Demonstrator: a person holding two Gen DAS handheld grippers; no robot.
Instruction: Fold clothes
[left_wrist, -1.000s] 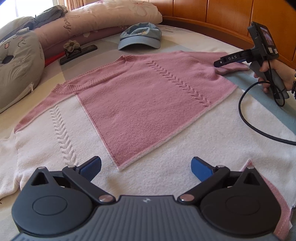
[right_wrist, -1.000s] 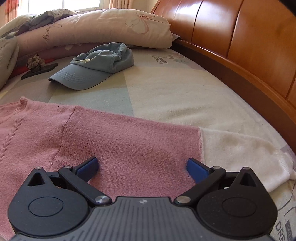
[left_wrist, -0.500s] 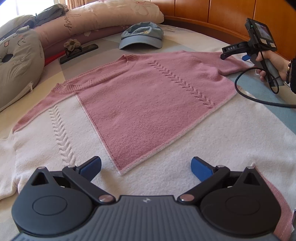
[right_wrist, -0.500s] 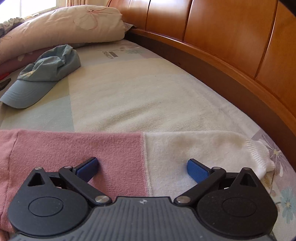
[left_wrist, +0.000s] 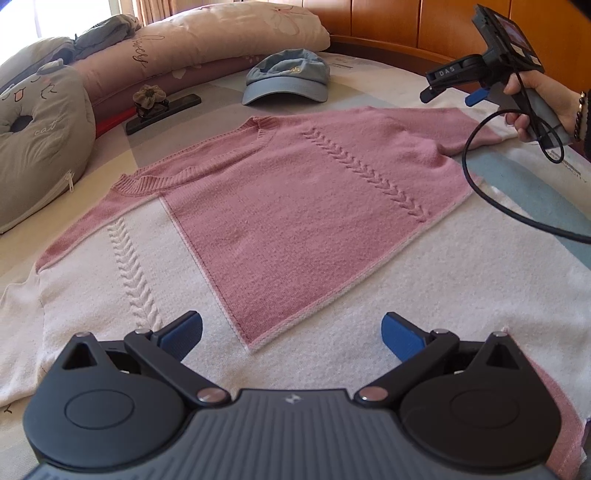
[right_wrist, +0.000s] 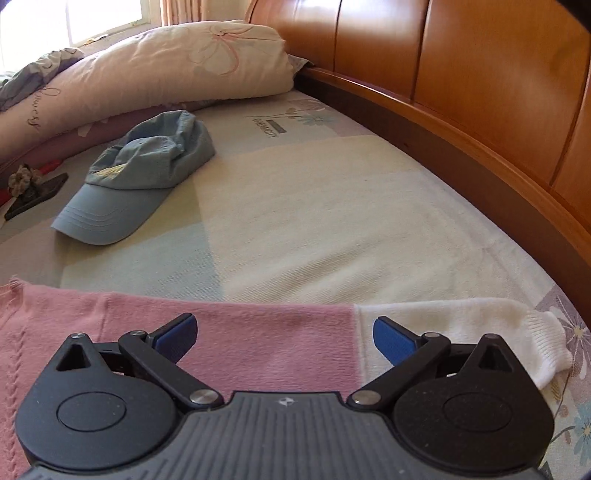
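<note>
Pink-white sweater (left_wrist: 303, 206) flat | right gripper (right_wrist: 284, 334) swung back left over sleeve (right_wrist: 461, 332), apart | left gripper (left_wrist: 291, 328) unchanged, apart

From my remote seat I see a bed (right_wrist: 332, 206) covered by a sheet in pale cream, blue and grey blocks, with a flower print near its edge; a curved headboard (right_wrist: 480, 74) of glossy orange-brown wood panels runs along the far side; a window (right_wrist: 103, 18) at upper left pours bright daylight across the bedding; a strip of curtain (right_wrist: 173, 11) hangs beside it; a long floral pillow (right_wrist: 166, 70) lies against the headboard end; a grey cat-face cushion (left_wrist: 40, 140) sits at left.
</note>
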